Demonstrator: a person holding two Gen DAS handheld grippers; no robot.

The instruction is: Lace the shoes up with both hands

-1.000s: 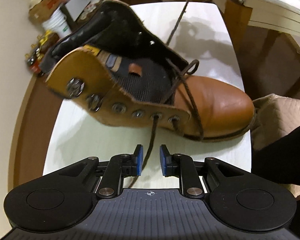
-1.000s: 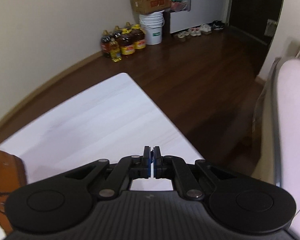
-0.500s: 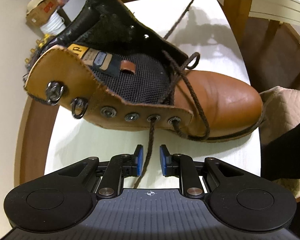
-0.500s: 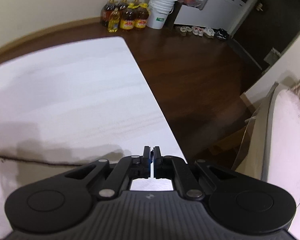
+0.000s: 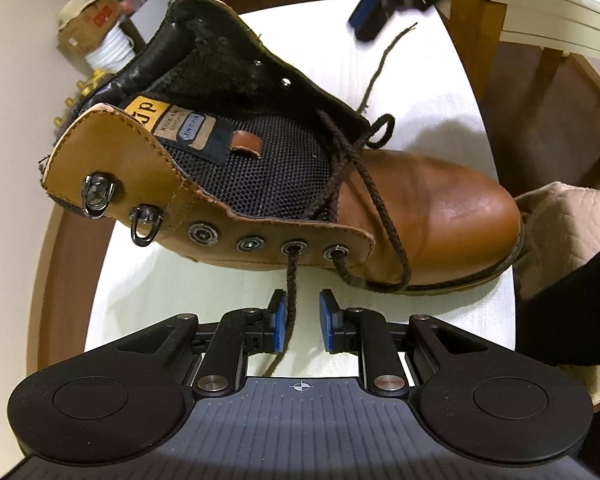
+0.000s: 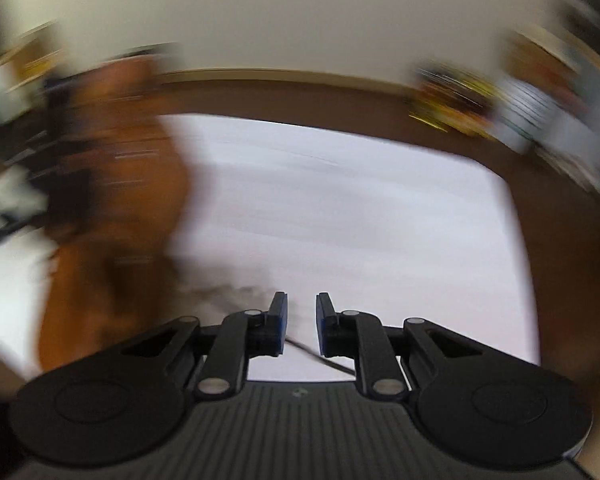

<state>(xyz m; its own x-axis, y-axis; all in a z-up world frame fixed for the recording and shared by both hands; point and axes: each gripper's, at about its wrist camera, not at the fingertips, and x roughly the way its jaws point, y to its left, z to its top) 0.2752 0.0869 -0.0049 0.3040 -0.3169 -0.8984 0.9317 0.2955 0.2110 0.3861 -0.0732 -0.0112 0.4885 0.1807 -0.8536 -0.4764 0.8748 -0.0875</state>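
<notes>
The tan leather lace-up boot (image 5: 380, 200) fills mid-frame; its limp dark brown cord lace (image 5: 291, 280) hangs between the left gripper (image 5: 302, 320)'s parted fingers (ungripped). Pinch it near the eyelet. The right gripper (image 6: 300, 320) gapes empty.

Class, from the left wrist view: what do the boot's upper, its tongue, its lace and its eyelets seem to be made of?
Boot upper: likely tan leather, smooth with a soft sheen at the toe and raw cut edges.
Tongue: black woven mesh, its texture dotted.
Lace: dark brown braided cord, matte.
Eyelets: metal, with shiny rims.
</notes>
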